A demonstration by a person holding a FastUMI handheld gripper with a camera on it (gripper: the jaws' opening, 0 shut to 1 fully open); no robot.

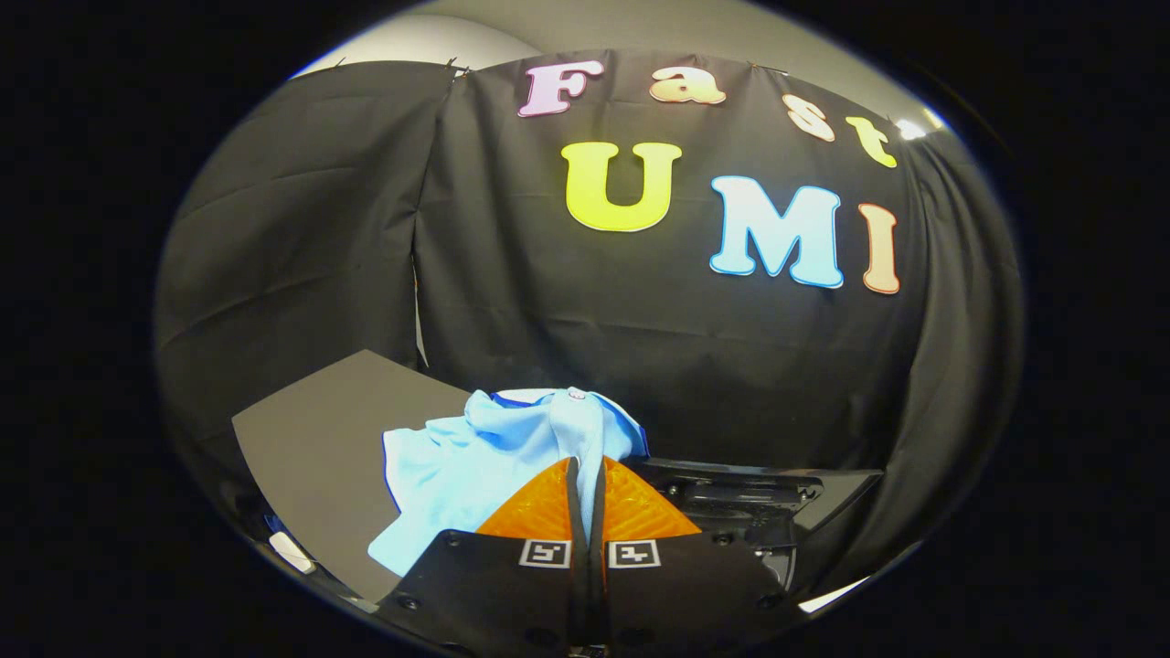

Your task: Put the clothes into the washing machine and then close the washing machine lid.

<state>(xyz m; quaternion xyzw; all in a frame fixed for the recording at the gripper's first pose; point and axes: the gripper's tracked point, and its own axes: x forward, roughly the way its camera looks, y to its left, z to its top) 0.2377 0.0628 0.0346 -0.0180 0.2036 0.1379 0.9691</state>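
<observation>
Both orange fingers (548,512) of the gripper (585,475) pinched together on a fold of the light blue garment (475,461), lifted at lower centre of frame. Rest of cloth draped left and downward over grey panel (315,439); dark washing machine part (745,498) just right of fingertips. Held roughly level, pointing ahead; probably calls for a short carry rightward.

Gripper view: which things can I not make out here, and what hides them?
- Gripper: the orange fingers are closed together on a fold of the light blue garment; the pinched part is hidden between them.
- Garment's lower edge: covered by the gripper body.
- Dark machine part beyond the fingers: dim and partly covered by the gripper, so I cannot tell drum or lid.
- Grey panel: the garment covers part of it.
</observation>
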